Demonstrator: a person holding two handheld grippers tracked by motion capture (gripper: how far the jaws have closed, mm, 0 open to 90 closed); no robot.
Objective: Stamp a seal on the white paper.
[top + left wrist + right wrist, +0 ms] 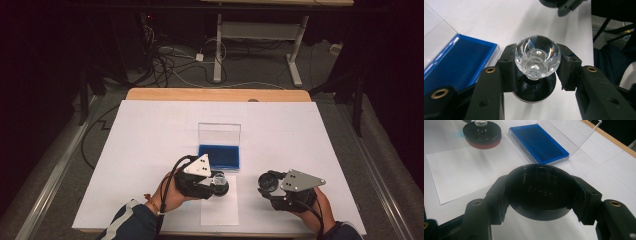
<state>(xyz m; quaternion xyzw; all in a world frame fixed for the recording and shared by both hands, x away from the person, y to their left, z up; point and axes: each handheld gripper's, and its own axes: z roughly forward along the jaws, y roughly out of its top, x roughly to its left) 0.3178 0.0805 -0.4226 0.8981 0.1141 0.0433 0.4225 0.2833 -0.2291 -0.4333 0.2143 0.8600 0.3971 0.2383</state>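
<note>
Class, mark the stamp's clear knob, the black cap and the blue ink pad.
clear knob (537, 57), left gripper view, faceted top.
black cap (540, 192), right gripper view, inner face.
blue ink pad (218, 155), high view, blue surface.

Faint, unreadable embossing inside black cap

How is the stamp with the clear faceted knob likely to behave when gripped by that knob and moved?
The clear knob looks smooth and rounded, so the left gripper's jaws could slip. It seems rigid, perhaps chip-prone. Its broad black base should stand steadily on the paper sheet.
</note>
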